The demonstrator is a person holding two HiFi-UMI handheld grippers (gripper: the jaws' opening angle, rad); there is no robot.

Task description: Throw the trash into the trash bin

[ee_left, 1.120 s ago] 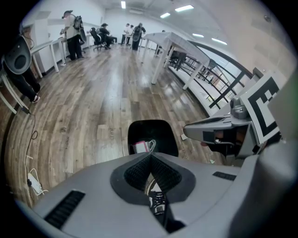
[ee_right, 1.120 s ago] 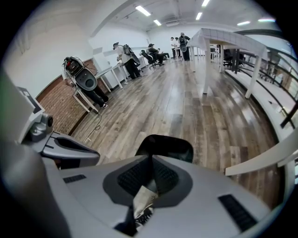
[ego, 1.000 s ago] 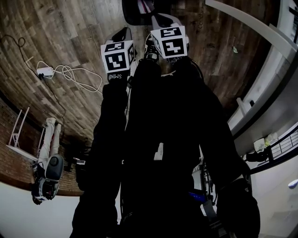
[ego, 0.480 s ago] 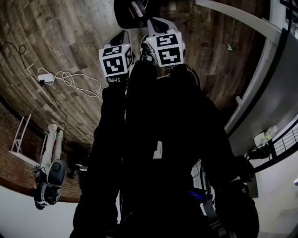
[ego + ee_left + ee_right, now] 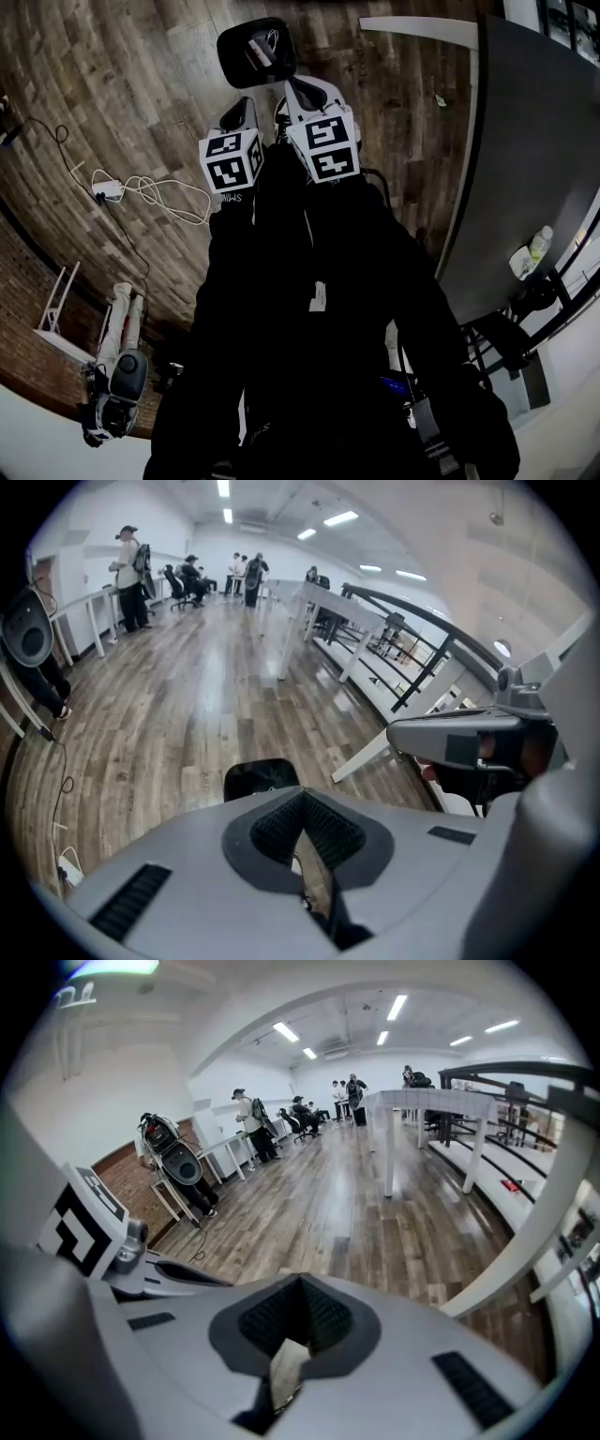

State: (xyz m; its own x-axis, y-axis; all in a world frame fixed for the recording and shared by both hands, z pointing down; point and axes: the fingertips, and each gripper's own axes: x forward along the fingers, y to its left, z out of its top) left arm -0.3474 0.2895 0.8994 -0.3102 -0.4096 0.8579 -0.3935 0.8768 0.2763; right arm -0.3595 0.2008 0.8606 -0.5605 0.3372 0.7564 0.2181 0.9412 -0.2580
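Observation:
A black trash bin [image 5: 256, 52] stands on the wooden floor at the top of the head view, with pale scraps inside it. Both grippers hang just short of it, side by side. My left gripper [image 5: 241, 112] is shut, and its pads [image 5: 323, 832] meet with only a thin slit below them. The bin [image 5: 261, 778] shows right beyond its tips. My right gripper [image 5: 300, 91] is shut on a pale crumpled scrap of trash [image 5: 286, 1361] that sticks out under its pads. The person's dark sleeves hide most of the floor below.
A white power strip with coiled cable [image 5: 112, 190] lies on the floor at left. A dark table [image 5: 525, 187] with a bottle [image 5: 539, 244] fills the right. A speaker on a stand [image 5: 117, 384] is at lower left. People [image 5: 127, 564] stand far down the room.
Both grippers have risen and sit lower in the head view. The bin, cut off by the top edge before, now shows whole beyond their tips. The table at right looms larger.

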